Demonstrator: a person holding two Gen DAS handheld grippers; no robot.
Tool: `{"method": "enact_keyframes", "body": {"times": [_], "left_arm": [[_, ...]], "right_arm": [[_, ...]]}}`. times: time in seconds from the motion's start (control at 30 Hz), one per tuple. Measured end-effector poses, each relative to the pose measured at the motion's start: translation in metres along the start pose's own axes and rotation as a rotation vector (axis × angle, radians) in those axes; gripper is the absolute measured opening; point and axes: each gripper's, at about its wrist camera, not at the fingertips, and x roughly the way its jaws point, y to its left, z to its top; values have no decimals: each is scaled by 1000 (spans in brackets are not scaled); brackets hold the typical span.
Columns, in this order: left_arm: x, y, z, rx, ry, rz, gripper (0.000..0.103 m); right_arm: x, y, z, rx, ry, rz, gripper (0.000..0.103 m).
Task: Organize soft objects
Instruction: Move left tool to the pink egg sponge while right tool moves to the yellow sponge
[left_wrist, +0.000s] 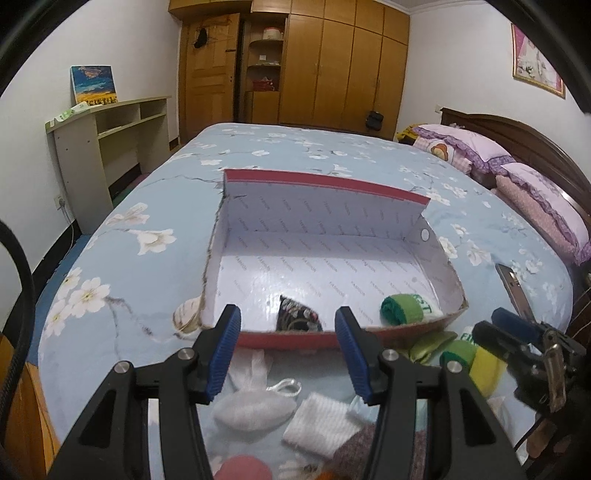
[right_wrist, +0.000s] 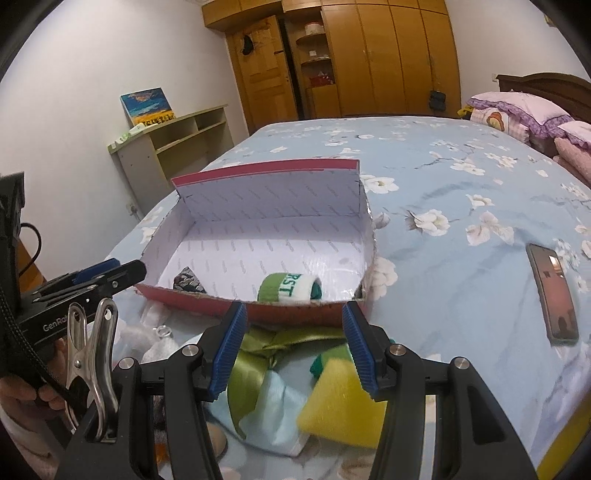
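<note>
While most of the soft objects lie in a loose heap at the near edge of the bed (right_wrist: 461, 206), two already sit inside an open cardboard box (left_wrist: 314, 258) with a red outside and a white printed lining. The box rests on the blue floral bedspread just behind the heap, its lid flap standing up at the far side. Inside, against the near wall, are a dark patterned pouch (left_wrist: 297, 314) towards the left and a rolled green and white sock (right_wrist: 290, 288) towards the right, well apart from each other.

In the heap, the left wrist view shows a white drawstring sachet (left_wrist: 251, 404) beside a folded white cloth (left_wrist: 321, 417), with a brownish knit piece touching the cloth. The right wrist view shows a yellow sponge (right_wrist: 341, 402) lying on pale blue fabric, next to a green satin ribbon (right_wrist: 251, 365).

The left gripper (left_wrist: 288, 354) hovers above the sachet and cloth with its blue-padded fingers spread wide, holding nothing. The right gripper (right_wrist: 293, 349) hovers above the ribbon and sponge, likewise released and empty. A metal spring clip is fixed to its frame on the left.

A phone (right_wrist: 552, 295) lies flat on the bedspread to the right of the box. Pink and purple pillows (left_wrist: 480, 151) sit at the headboard end, though fisheye distortion makes their number hard to judge. A shelf unit (left_wrist: 110, 144) stands against the left wall, and a wooden wardrobe (left_wrist: 332, 62) fills the far wall.
</note>
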Motion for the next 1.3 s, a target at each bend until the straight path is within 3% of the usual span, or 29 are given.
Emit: {"method": "enact_keyframes", "body": {"times": [0.7,1.3], "left_arm": [[-37,31,-55,-68,38,36,56],[-22,40,-98,-80,141,28,56]], "right_arm": [[-32,10,-34,-12,-10,-3,55],[-33,4,-53,0,19,-22,55]]}}
